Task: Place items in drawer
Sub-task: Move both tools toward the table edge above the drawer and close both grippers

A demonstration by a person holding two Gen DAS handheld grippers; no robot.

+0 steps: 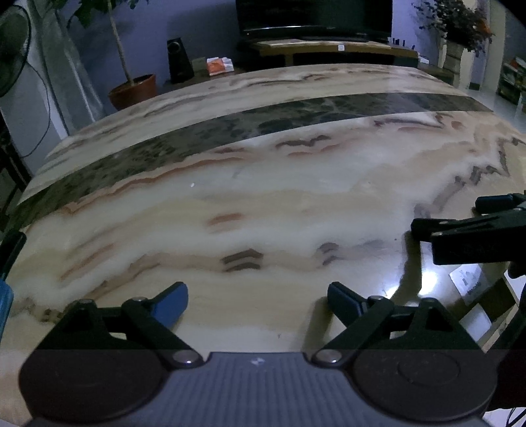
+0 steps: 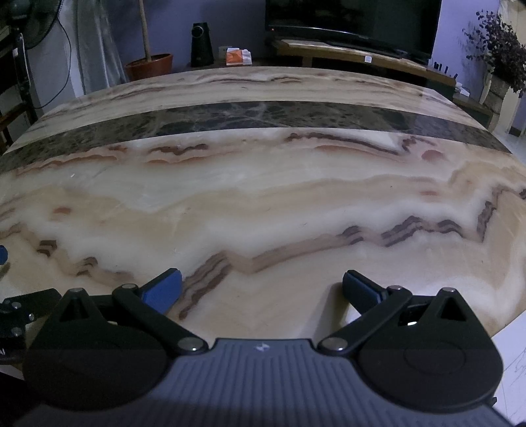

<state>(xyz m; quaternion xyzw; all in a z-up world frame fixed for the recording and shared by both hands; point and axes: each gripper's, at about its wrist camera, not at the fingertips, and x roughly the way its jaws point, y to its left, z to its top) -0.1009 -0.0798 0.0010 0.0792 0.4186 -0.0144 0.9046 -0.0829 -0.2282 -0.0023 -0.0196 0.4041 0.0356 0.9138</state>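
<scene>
No drawer and no items to go into it show in either of your views; what lies before you is only the marble tabletop (image 1: pixel 250 203), cream and tan with a dark stone band (image 1: pixel 230 128) crossing its far half. Your left tongs (image 1: pixel 258 303) hang above the near part of the tabletop with the blue pads (image 1: pixel 172 303) spread wide and nothing between them; your right tongs (image 2: pixel 261 290) hang the same way, jaws wide apart, empty, over the brown veining; in the left view the right tongs come in from the right edge as black arms, and in the right view a part of the left tongs shows at the lower left edge, so the two sit just beside each other. A sheet of printed paper (image 1: pixel 468 279) shows at the right edge in the left view, partly hidden. Beyond the far edge stand a potted plant (image 1: pixel 133 88) in a terracotta pot, a dark speaker (image 1: pixel 179 60), an orange-and-white pack (image 1: pixel 218 65), a low wooden stand (image 1: pixel 328 49) with a television (image 1: pixel 314 16) on it, and a dried bouquet (image 1: pixel 460 23) at the right; a fan (image 1: pixel 11 49) is at the far left.
</scene>
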